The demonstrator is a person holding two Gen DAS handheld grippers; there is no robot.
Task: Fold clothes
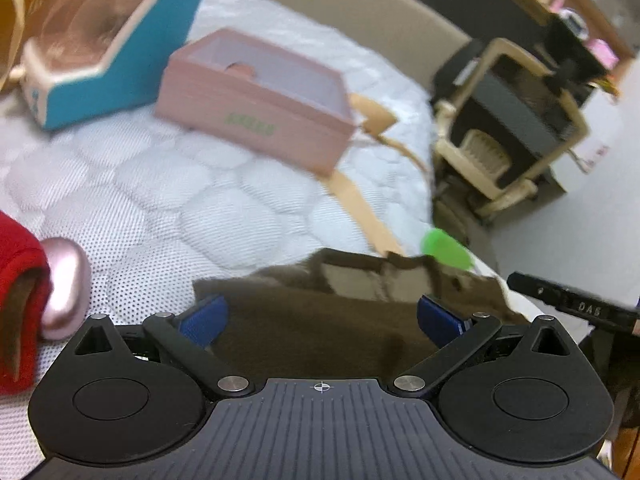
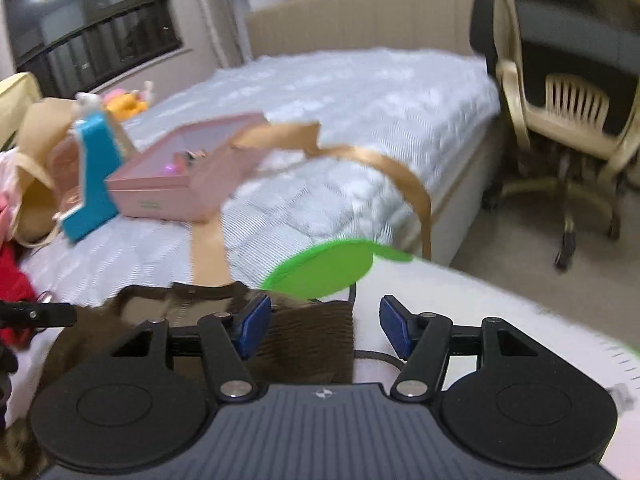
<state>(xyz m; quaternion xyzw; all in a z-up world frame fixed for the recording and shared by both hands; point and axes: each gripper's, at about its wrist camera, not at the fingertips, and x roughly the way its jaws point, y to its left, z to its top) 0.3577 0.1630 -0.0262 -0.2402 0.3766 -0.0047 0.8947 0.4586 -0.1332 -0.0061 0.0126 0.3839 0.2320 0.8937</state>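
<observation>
A brown garment [image 1: 320, 320] lies on a white surface in front of the bed, its waistband end toward the mattress. My left gripper [image 1: 320, 322] hovers over it, open, with blue pads [image 1: 204, 320] wide apart and nothing between them. In the right wrist view the same brown garment [image 2: 304, 340] lies at the lower left, its right edge under my right gripper [image 2: 326, 330], which is open too. The left blue pad [image 2: 252, 326] sits over the cloth and the right one over bare white surface. A thin dark cord [image 2: 380, 358] trails from the garment's edge.
A pink box [image 1: 256, 104] and a blue box [image 1: 108, 40] stand on the quilted mattress [image 1: 160, 200]. A tan ribbon [image 2: 400, 176] curls near a green disc [image 2: 320, 268]. A red garment [image 1: 16, 300] lies at the left. A beige office chair [image 2: 568, 112] stands at the right.
</observation>
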